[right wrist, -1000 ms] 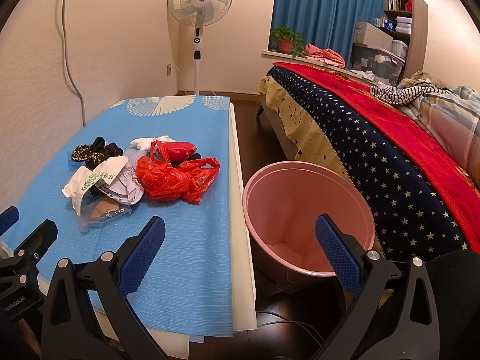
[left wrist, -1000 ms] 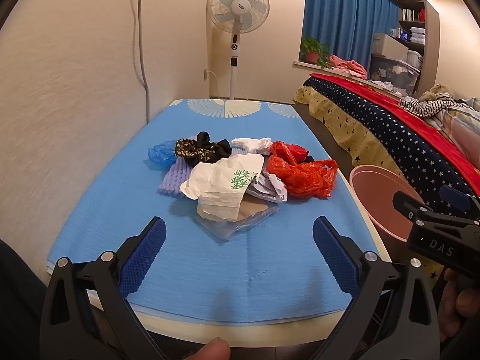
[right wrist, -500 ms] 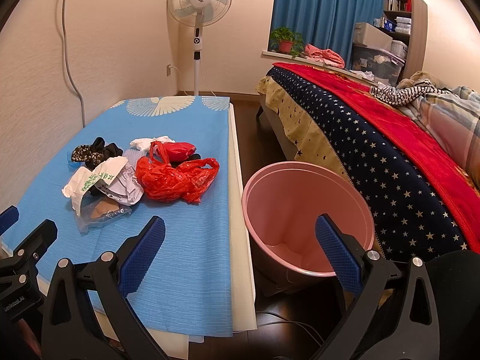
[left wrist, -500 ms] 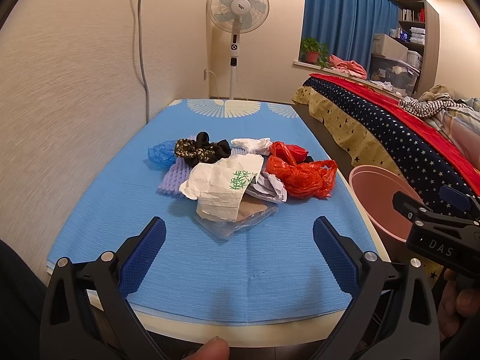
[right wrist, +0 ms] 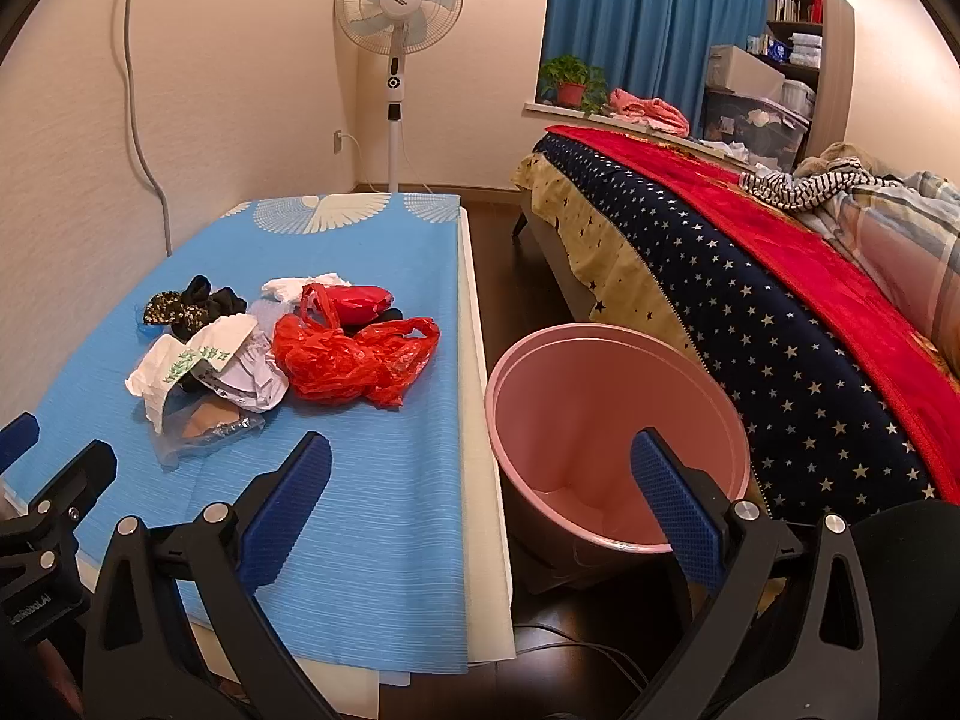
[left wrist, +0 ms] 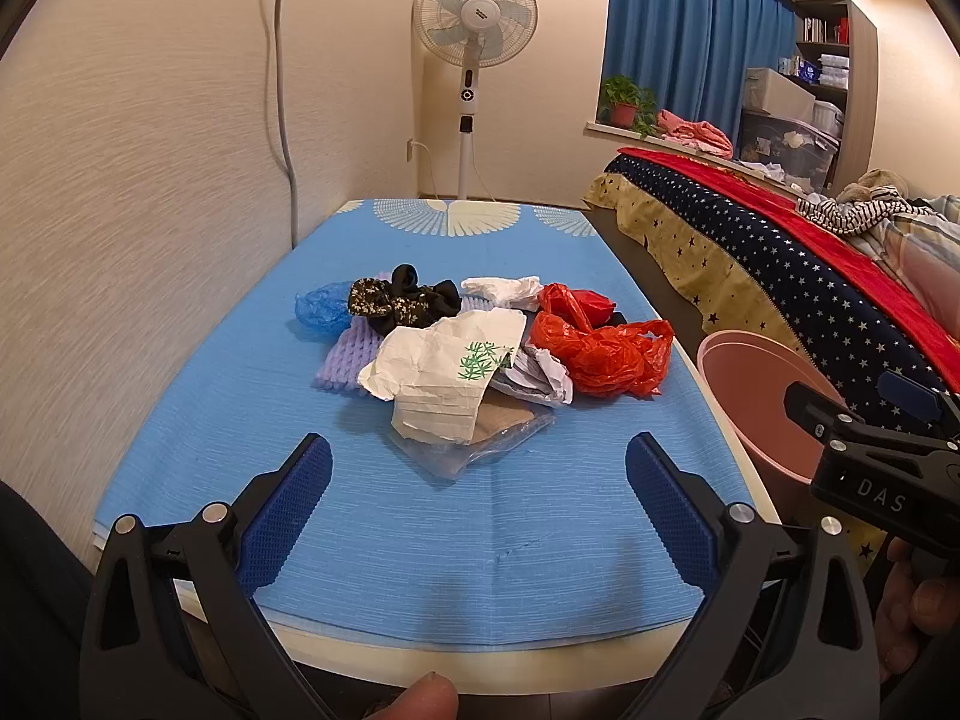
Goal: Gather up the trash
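A pile of trash lies mid-table: a crumpled white paper bag with a green print (left wrist: pixel 447 360), a red plastic bag (left wrist: pixel 606 348), a clear packet (left wrist: pixel 480 438), a blue plastic wad (left wrist: pixel 318 309), a black floral scrap (left wrist: pixel 402 297), lilac foam netting (left wrist: pixel 348 354) and white tissue (left wrist: pixel 504 291). The red bag (right wrist: pixel 354 360) and paper bag (right wrist: pixel 192 354) show in the right wrist view too. A pink bin (right wrist: pixel 612 420) stands on the floor right of the table. My left gripper (left wrist: pixel 477 498) is open and empty, short of the pile. My right gripper (right wrist: pixel 480 498) is open and empty near the bin.
The table wears a blue cloth (left wrist: pixel 420 522) and stands against the left wall. A bed with a starred cover (right wrist: pixel 750 300) runs along the right. A standing fan (left wrist: pixel 474 30) is behind the table. Dark floor lies between table and bed.
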`<state>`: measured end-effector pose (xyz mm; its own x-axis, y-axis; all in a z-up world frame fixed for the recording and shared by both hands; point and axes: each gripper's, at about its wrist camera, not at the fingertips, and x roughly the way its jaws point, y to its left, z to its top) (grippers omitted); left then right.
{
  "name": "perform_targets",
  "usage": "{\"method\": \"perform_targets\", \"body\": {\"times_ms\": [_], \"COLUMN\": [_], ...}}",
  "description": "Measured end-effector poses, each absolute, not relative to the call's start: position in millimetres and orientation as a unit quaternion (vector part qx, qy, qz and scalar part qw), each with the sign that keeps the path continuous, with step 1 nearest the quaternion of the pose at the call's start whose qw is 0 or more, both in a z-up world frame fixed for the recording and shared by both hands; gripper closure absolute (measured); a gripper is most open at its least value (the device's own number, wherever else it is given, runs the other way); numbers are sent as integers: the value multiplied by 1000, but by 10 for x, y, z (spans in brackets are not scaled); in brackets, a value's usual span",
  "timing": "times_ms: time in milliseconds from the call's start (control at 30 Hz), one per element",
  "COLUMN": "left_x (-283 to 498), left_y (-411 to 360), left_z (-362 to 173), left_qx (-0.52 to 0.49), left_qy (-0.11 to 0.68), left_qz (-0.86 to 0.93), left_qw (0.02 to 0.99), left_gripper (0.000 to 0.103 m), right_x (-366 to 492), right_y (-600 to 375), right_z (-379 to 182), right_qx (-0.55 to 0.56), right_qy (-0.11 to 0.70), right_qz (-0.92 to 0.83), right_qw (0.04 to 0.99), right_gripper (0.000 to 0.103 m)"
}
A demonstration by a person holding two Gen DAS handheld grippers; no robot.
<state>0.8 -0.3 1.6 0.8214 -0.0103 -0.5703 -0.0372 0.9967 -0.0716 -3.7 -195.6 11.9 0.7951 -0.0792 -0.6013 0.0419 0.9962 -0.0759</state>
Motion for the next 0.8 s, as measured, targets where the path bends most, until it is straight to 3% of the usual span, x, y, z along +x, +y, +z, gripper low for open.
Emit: {"method": "perform_targets", "body": {"times_ms": [100, 333, 433, 600, 800], "left_x": [1, 139, 246, 475, 715], "left_y": [2, 6, 19, 25, 44], "left_z": [20, 65, 59, -53, -229], "left_qx": [-40, -44, -46, -57, -62], "left_qy": [297, 288, 287, 303, 325], "left_qz": [10, 22, 26, 27, 44], "left_qw": [954, 956, 957, 951, 943], "left_gripper": [8, 11, 15, 31, 41], "right_x": [-16, 153, 284, 553, 875], "right_y": [-1956, -2058, -2060, -2007, -1872], "right_z": [124, 127, 124, 64, -107], "right_qx": [-25, 33, 60, 97, 121], "right_qy": [320, 325, 324, 325, 345], "right_qz": [-30, -11, 12, 48, 84], "right_qw": [947, 945, 944, 940, 927], "right_gripper": [11, 39, 47, 50, 49]}}
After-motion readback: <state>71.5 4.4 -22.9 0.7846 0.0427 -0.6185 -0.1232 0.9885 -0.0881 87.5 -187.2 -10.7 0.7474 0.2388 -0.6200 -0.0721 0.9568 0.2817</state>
